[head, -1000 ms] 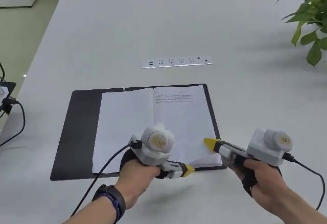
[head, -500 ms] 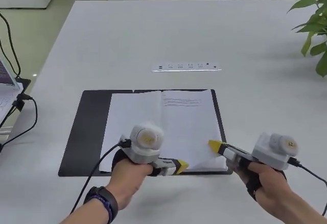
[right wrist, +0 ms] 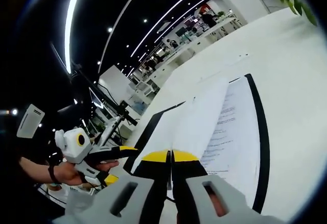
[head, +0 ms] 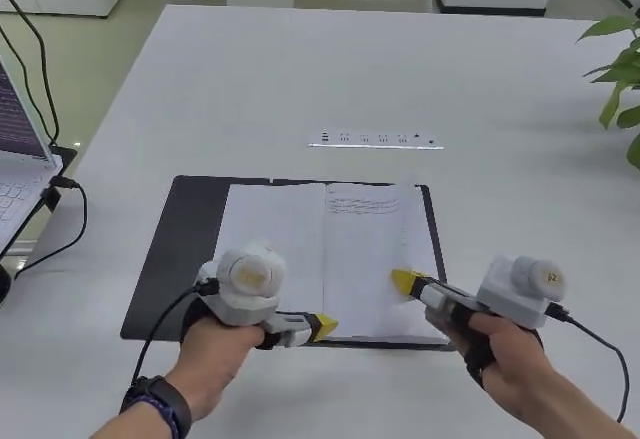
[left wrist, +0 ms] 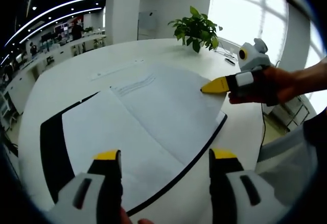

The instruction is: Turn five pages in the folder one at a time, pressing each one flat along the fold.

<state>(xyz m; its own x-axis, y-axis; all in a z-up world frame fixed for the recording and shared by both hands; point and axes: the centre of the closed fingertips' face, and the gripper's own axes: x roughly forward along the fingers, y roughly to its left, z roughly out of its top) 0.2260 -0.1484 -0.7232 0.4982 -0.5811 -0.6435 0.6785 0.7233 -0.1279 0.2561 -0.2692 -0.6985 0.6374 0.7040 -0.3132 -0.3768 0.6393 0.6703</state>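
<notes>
One black folder [head: 165, 259] lies open on the white table [head: 300, 69], two pages [head: 270, 249] showing. Two grippers: left gripper [head: 322, 327] sits at the folder's bottom edge, jaws spread; right gripper [head: 405, 281] is over the right page [head: 375, 249], tips pressed together.

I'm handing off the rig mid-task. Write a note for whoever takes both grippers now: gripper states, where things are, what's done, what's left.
Left gripper: open, holding nothing, at the near edge of the folder, by the fold.
Right gripper: shut, tip over the right page near its outer edge; unclear whether it pinches a sheet.
The folder lies open on the table.
Done: the number of pages turned can't be read here.
Left: likely lift the right page, turn it, press along the fold, and repeat to five.
</notes>
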